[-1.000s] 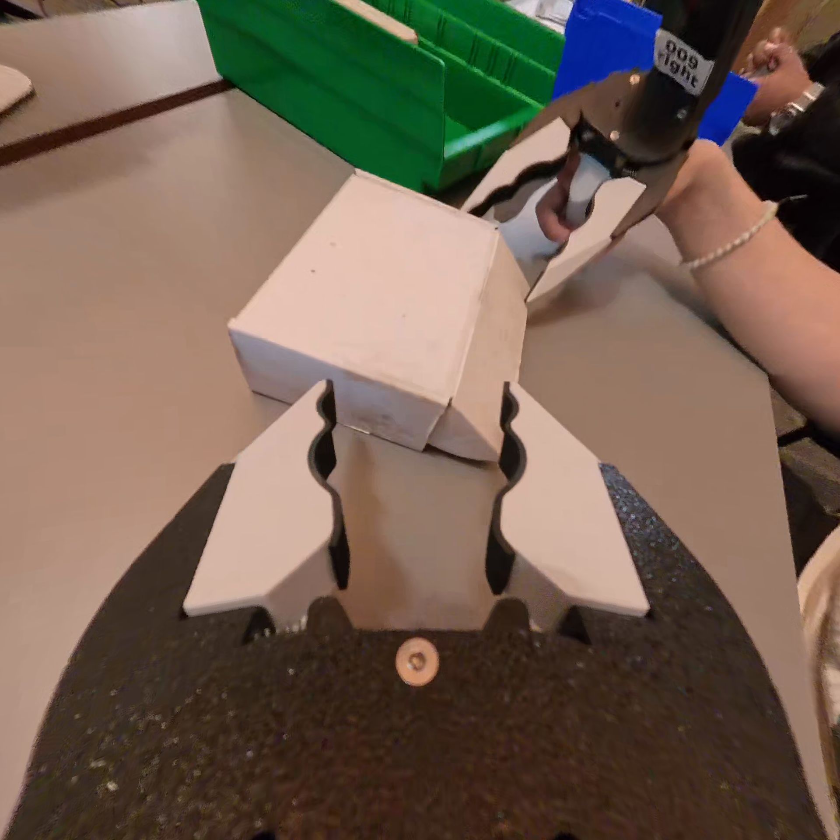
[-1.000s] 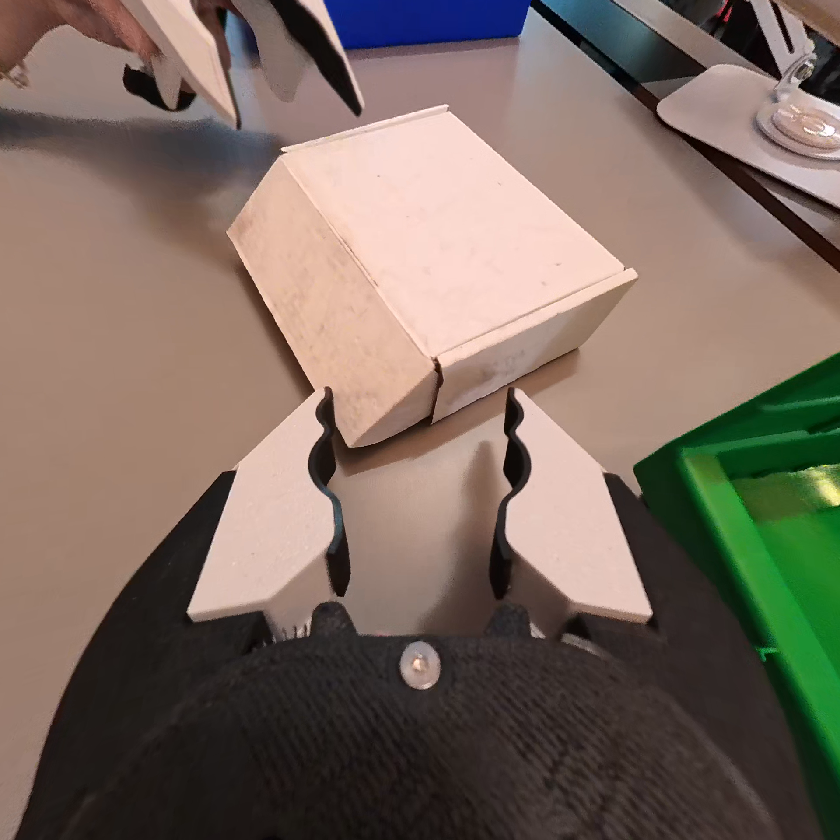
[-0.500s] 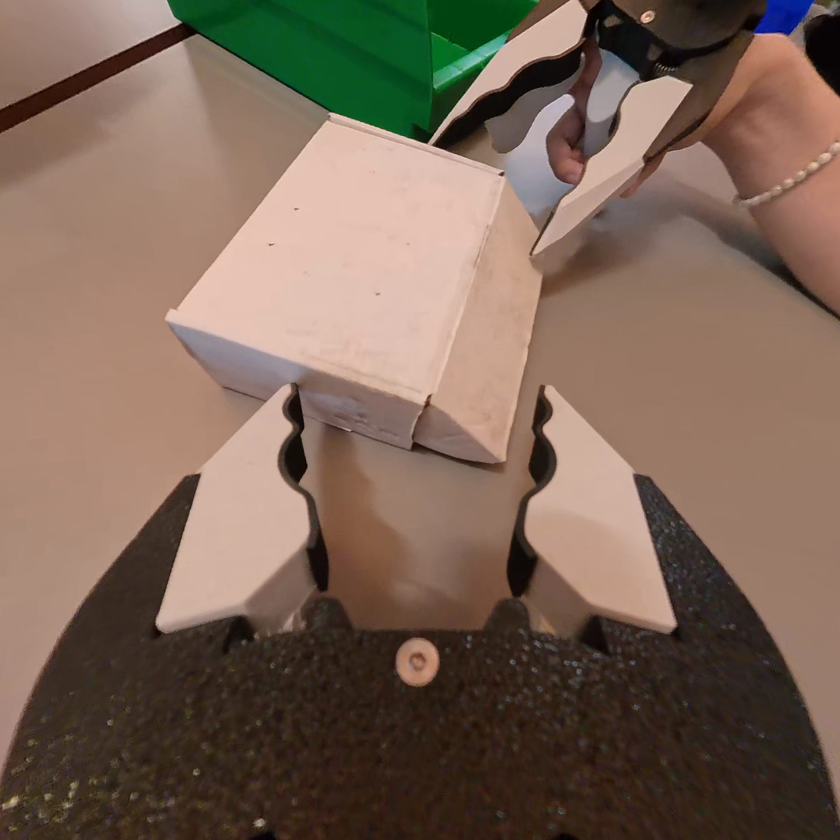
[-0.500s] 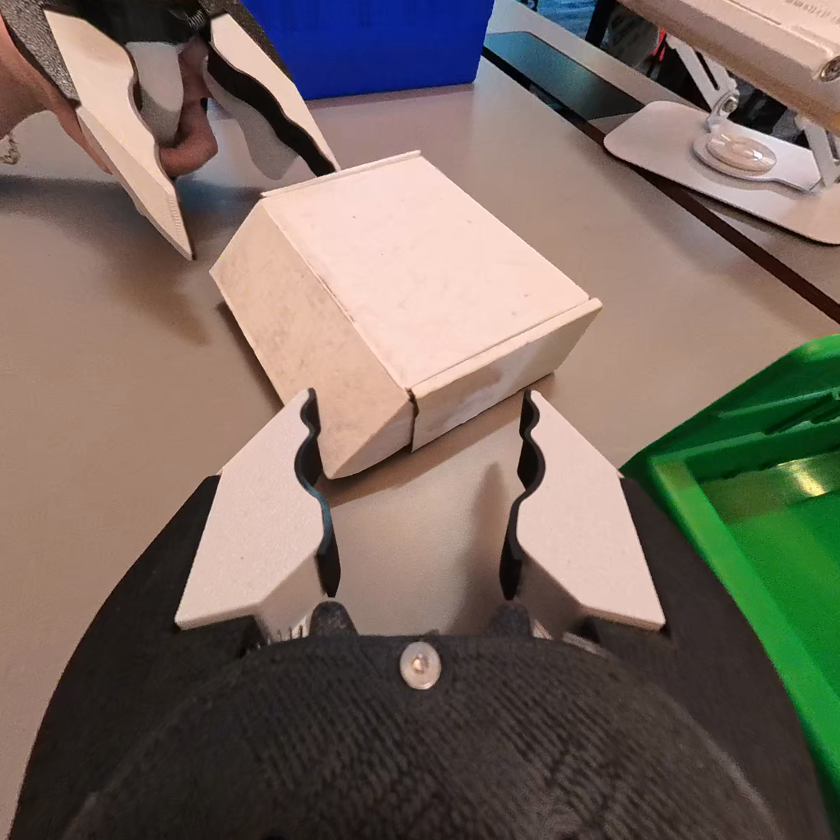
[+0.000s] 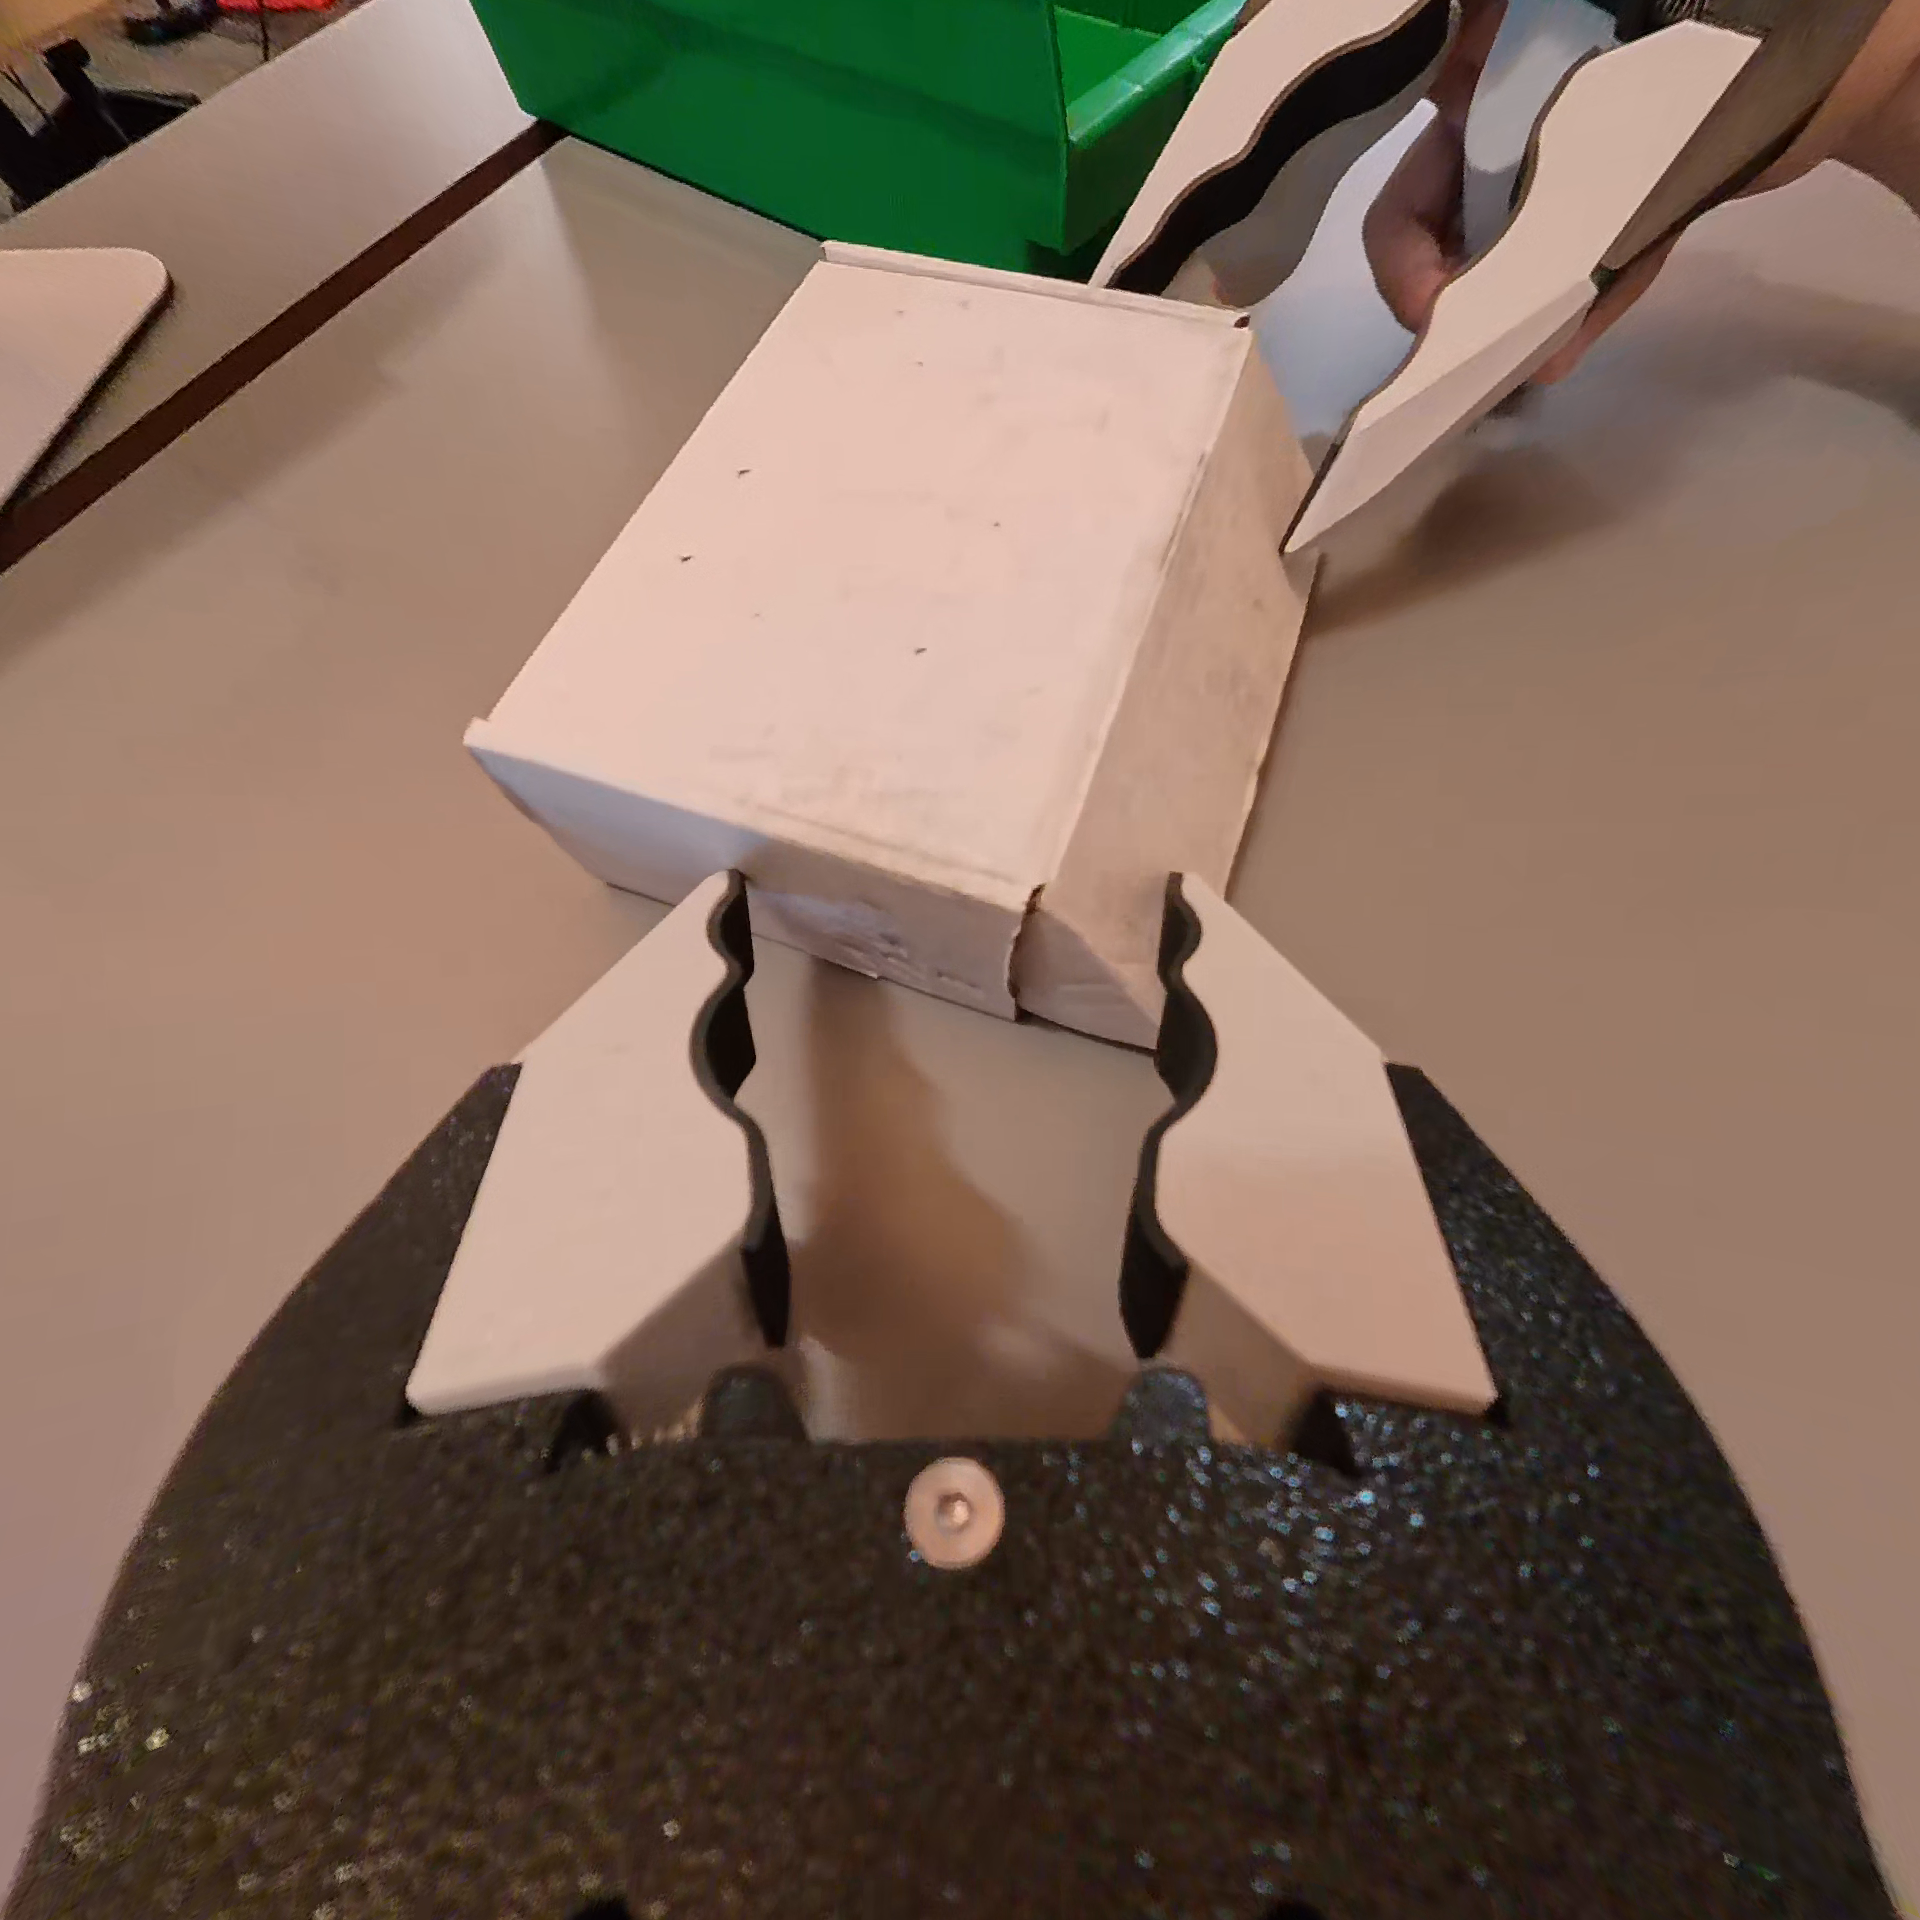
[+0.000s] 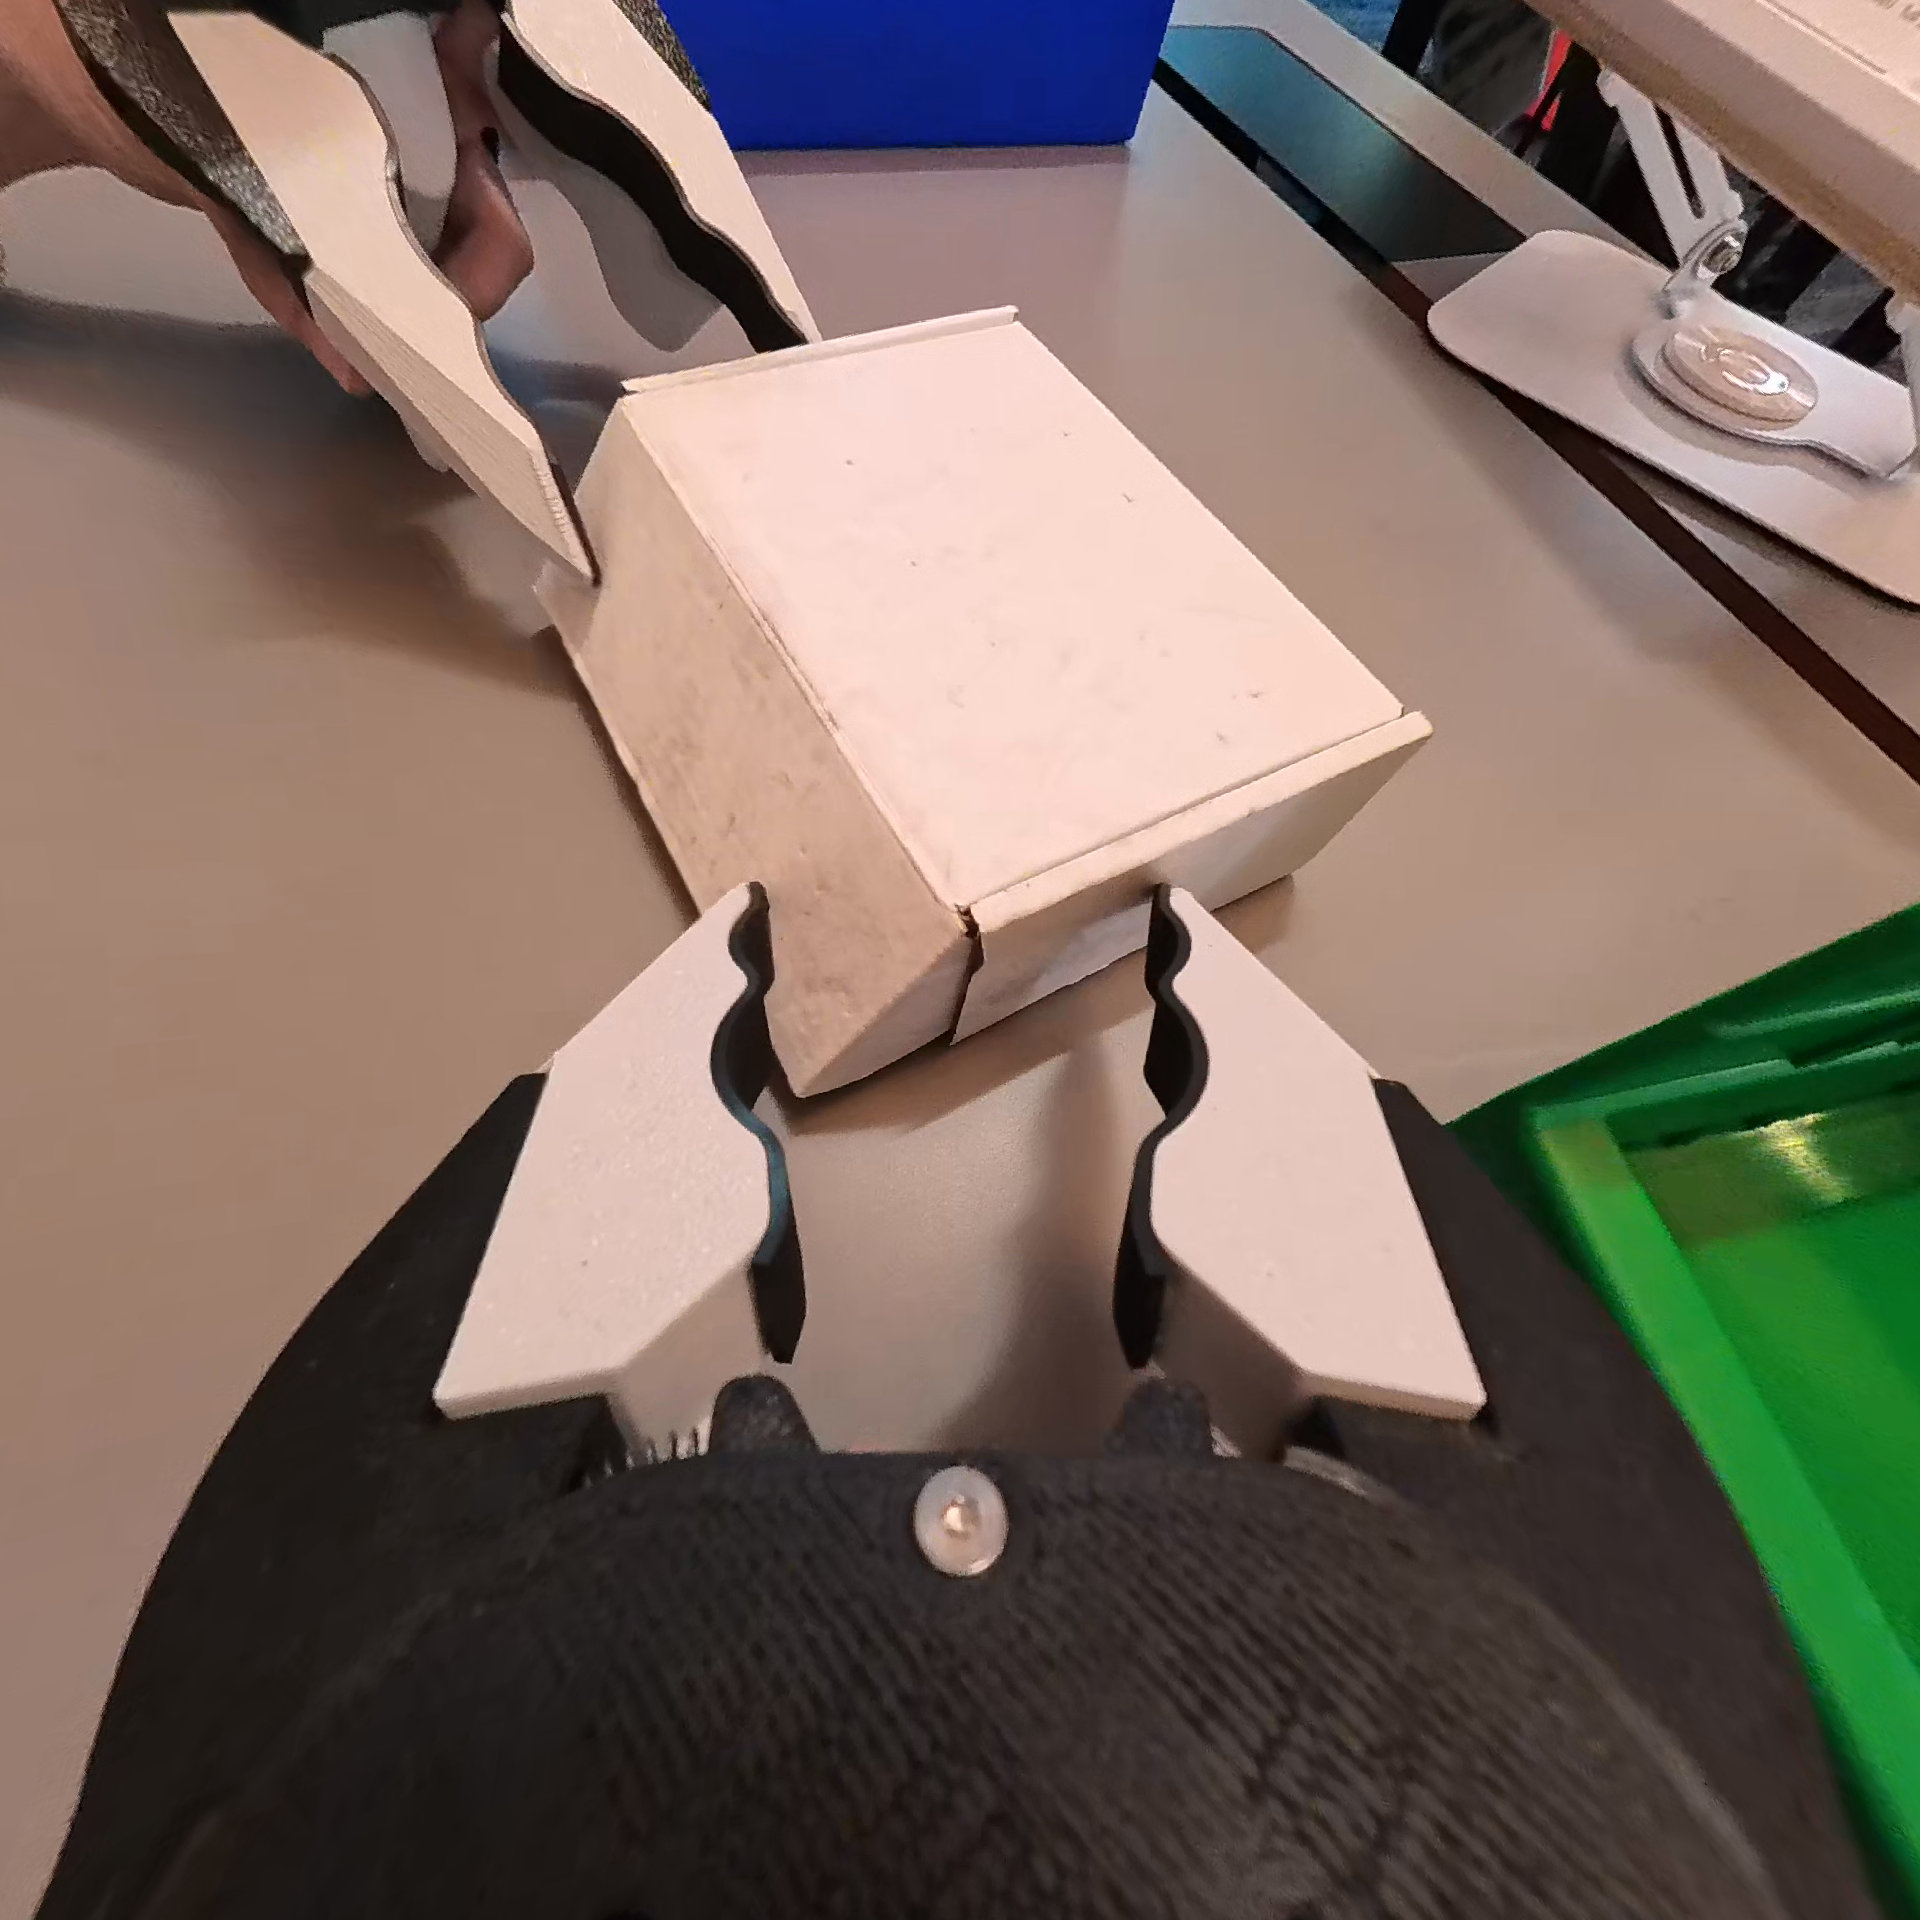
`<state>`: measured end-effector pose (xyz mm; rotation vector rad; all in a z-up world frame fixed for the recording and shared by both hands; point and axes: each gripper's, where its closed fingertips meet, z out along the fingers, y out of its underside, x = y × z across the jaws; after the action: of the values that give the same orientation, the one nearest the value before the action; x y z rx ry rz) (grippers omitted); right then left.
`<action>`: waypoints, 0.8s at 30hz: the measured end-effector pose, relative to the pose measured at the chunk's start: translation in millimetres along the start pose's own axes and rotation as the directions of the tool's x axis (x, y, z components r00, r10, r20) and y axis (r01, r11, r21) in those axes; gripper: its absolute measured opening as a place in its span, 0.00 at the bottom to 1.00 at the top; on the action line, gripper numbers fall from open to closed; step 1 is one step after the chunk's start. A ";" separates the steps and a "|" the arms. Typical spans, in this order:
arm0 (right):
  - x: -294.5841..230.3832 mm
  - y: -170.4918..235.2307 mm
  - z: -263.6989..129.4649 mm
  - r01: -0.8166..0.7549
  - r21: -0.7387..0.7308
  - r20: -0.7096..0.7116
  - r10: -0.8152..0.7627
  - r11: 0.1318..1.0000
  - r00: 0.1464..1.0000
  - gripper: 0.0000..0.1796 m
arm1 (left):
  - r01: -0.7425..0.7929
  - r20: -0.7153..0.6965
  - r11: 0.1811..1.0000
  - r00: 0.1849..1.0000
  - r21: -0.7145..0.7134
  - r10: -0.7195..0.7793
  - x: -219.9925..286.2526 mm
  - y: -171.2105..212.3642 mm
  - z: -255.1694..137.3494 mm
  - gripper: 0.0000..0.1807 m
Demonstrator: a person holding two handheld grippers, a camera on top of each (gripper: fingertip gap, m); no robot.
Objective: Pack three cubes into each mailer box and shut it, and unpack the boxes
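Note:
A shut white mailer box (image 5: 914,592) lies flat on the grey table; it also shows in the right wrist view (image 6: 977,623). My left gripper (image 5: 951,904) is open, its fingertips straddling the box's near corner. My right gripper (image 6: 961,914) is open and straddles the opposite corner in the same way. Each gripper shows at the far end of the box in the other's view: the right one (image 5: 1195,405) in the left wrist view, the left one (image 6: 696,457) in the right wrist view. No cubes are visible.
A green bin (image 5: 862,94) stands beyond the box in the left wrist view and at the right edge (image 6: 1714,1247) in the right wrist view. A blue bin (image 6: 914,62) sits at the back. A white stand base (image 6: 1683,384) lies at the right.
Both grippers have moved in toward the box from opposite ends, and their open fingertips now straddle its corners. The box has turned a little on the table.

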<state>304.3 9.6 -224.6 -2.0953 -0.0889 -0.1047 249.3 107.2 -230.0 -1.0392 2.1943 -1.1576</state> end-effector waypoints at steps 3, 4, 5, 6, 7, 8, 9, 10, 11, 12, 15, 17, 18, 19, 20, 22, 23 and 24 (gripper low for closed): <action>1.0 0.3 0.5 -0.004 -0.003 -0.004 0.004 1.000 1.000 0.39 | -0.012 0.009 1.000 1.000 0.014 0.012 -1.8 0.1 0.8 0.41; 1.3 0.4 0.6 -0.004 -0.004 -0.007 0.004 1.000 1.000 0.39 | -0.016 0.012 1.000 1.000 0.013 0.016 -2.6 0.2 1.0 0.41; 1.9 0.6 0.7 -0.005 -0.005 -0.010 0.005 1.000 1.000 0.38 | -0.023 0.018 1.000 1.000 0.012 0.023 -3.4 0.4 1.4 0.40; 2.5 0.9 0.8 -0.007 -0.007 -0.015 0.006 1.000 1.000 0.37 | -0.032 0.025 0.999 0.999 0.010 0.031 -4.2 0.5 1.7 0.40; 3.3 1.0 0.9 -0.007 -0.007 -0.020 0.007 1.000 1.000 0.36 | -0.040 0.036 0.999 0.999 0.007 0.040 -5.3 0.8 2.1 0.39; 4.3 1.3 1.2 -0.002 -0.010 -0.028 0.002 1.000 1.000 0.35 | -0.051 0.051 0.999 0.997 0.003 0.051 -6.7 1.1 2.6 0.38; 5.7 1.7 1.6 0.012 -0.013 -0.041 -0.012 1.000 0.999 0.33 | -0.066 0.069 0.998 0.995 -0.002 0.066 -8.3 1.4 3.2 0.36; 6.9 2.0 1.9 0.029 -0.015 -0.053 -0.030 0.999 0.998 0.32 | -0.079 0.084 0.997 0.993 -0.006 0.079 -9.5 1.6 3.7 0.35; 7.4 2.2 2.0 0.036 -0.017 -0.059 -0.037 0.999 0.998 0.31 | -0.079 0.088 0.997 0.993 -0.006 0.079 -9.9 1.5 3.9 0.35; 7.5 2.3 1.9 0.035 -0.016 -0.059 -0.036 0.999 0.998 0.31 | -0.070 0.083 0.998 0.994 -0.004 0.070 -10.0 1.3 4.0 0.36; 7.1 2.0 0.8 0.043 -0.013 -0.059 -0.043 0.999 0.997 0.32 | -0.039 0.050 0.999 0.998 0.003 0.039 -9.6 1.0 3.7 0.37; 2.4 7.6 -0.5 0.116 -0.035 -0.041 -0.117 0.993 0.992 0.35 | -0.052 -0.014 0.999 0.999 -0.001 0.052 -3.4 3.4 1.8 0.42; 3.0 11.2 -1.3 0.145 -0.050 -0.049 -0.148 0.988 0.988 0.37 | -0.074 -0.040 0.997 0.996 -0.015 0.074 -0.9 7.4 0.3 0.39; 4.0 14.0 -1.6 0.158 -0.063 -0.052 -0.162 0.985 0.985 0.36 | -0.108 -0.058 0.993 0.993 -0.037 0.106 0.9 13.0 -1.1 0.35; 1.6 15.8 -1.0 0.166 -0.072 -0.033 -0.169 0.983 0.985 0.31 | -0.148 -0.065 0.987 0.987 -0.061 0.144 1.5 18.6 -1.6 0.33; -1.6 17.6 1.0 0.199 -0.082 -0.012 -0.200 0.977 0.980 0.26 | -0.198 -0.025 0.976 0.980 -0.093 0.197 -3.0 23.1 1.0 0.26; -0.7 17.6 1.7 0.216 -0.081 -0.018 -0.218 0.973 0.976 0.26 | -0.215 0.001 0.971 0.976 -0.103 0.216 -5.1 23.2 2.8 0.27; -0.2 17.9 1.8 0.215 -0.083 -0.020 -0.217 0.973 0.976 0.26 | -0.228 0.017 0.968 0.973 -0.105 0.231 -5.9 22.6 3.6 0.26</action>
<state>306.1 2.1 -240.8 -2.1585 -0.3005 -0.2740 246.1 118.4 -250.6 -0.8088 2.2999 -0.9308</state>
